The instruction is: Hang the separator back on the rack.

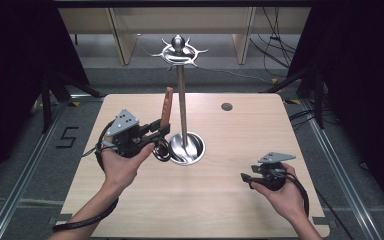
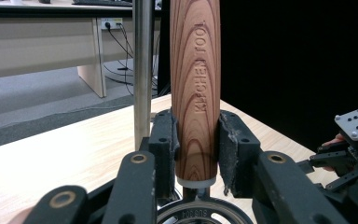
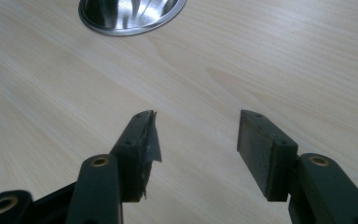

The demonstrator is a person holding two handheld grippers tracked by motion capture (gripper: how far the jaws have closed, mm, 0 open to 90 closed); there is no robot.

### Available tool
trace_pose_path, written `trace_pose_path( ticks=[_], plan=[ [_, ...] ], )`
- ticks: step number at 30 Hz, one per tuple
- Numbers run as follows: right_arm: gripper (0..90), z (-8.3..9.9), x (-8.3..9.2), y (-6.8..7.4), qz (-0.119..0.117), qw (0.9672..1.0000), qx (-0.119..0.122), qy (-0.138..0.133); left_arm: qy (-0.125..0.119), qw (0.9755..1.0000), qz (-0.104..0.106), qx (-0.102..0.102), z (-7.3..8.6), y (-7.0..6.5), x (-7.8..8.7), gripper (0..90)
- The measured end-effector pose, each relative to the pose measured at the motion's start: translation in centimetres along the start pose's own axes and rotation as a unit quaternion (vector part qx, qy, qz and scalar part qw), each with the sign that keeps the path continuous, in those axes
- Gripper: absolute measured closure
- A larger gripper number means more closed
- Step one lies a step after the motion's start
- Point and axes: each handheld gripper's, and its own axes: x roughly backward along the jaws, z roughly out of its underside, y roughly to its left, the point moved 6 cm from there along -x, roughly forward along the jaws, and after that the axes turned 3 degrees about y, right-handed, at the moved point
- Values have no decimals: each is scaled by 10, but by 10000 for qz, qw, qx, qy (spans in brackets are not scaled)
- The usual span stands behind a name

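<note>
Two grippers over the table (image 1: 240, 210). Left gripper (image 1: 161, 131) clamps a wooden handle (image 2: 196, 93) upright between its pads, just beside the metal stand (image 1: 182, 100). Right gripper (image 3: 193, 140) gapes wide with nothing between its jaws, low over bare tabletop, well apart from the stand's base (image 3: 130, 16).

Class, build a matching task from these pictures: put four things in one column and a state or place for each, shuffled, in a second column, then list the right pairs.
Things
1. left gripper
2. right gripper
3. wooden handle
4. steel stand

States or places
A. upright, stamped KITCHEN TOOL
B. open above bare table
C. round base on the table, hooks on top
D. shut on the handle

Pairs: 1-D, 2-B, 3-A, 4-C
</note>
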Motion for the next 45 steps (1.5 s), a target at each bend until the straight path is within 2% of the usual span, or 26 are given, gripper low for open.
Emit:
trace_pose_path(
  ticks=[7, 11, 15, 18, 19, 22, 23, 24, 25, 30, 32, 35, 36, 37, 39, 40, 43, 44, 45],
  plan=[
    [472, 0, 0, 0, 11, 10000, -7, -46, -62, 10000, -21, -32, -4, 0, 0, 683],
    [472, -1, -1, -2, 30, 9999, 75, -102, -104, 9999, -46, -30, -6, 0, 1, 683],
    [472, -1, 2, 1, -19, 9999, -136, -41, -166, 9998, -66, -28, -9, 0, 2, 683],
    [472, -1, 2, 1, -26, 9999, -101, -40, -223, 9997, -63, -68, -12, -1, 2, 683],
    [472, -1, 2, -1, 17, 10000, -4, -82, -229, 9997, -69, -79, -13, -1, 2, 683],
    [472, -1, 1, -1, 4, 10000, 4, -82, -285, 9995, -68, -105, -15, -3, 3, 683],
    [472, -1, 2, 1, -14, 9999, -104, -35, -304, 9995, -72, -101, -17, -4, 2, 683],
    [472, -1, 2, 1, -12, 9999, -103, -50, -316, 9994, -71, -117, -17, -4, 2, 683],
    [472, -1, 1, -1, 16, 9999, 37, -92, -320, 9994, -72, -122, -18, -4, 2, 683],
    [472, -1, 1, -2, 7, 10000, 20, -88, -302, 9995, -43, -121, -17, -6, 0, 683],
    [472, -1, 2, 1, -28, 9999, -137, -27, -324, 9994, -48, -134, -17, -7, 0, 683],
    [472, -1, 3, 1, -21, 9999, -146, -7, -369, 9992, -69, -156, -19, -7, 1, 683],
    [471, -1, 2, -2, 17, 10000, 1, -58, -393, 9991, -85, -157, -19, -8, 1, 683],
    [471, -1, 2, 0, -22, 9999, -102, -18, -420, 9989, -95, -186, -20, -8, 2, 683],
    [471, -1, 2, 1, -24, 9999, -139, -44, -461, 9987, -129, -190, -21, -8, 2, 683],
    [471, -1, 2, 1, -39, 9999, -131, -31, -485, 9985, -139, -205, -22, -8, 3, 683],
    [471, -2, 0, -2, 24, 9998, 97, -158, -566, 9981, -156, -188, -24, -8, 3, 683],
    [471, -2, 1, 0, -14, 10000, -46, -70, -582, 9980, -164, -188, -25, -8, 3, 683],
    [471, -1, 1, 1, -22, 9999, -91, -45, -600, 9979, -159, -192, -25, -9, 3, 683]
  ],
)
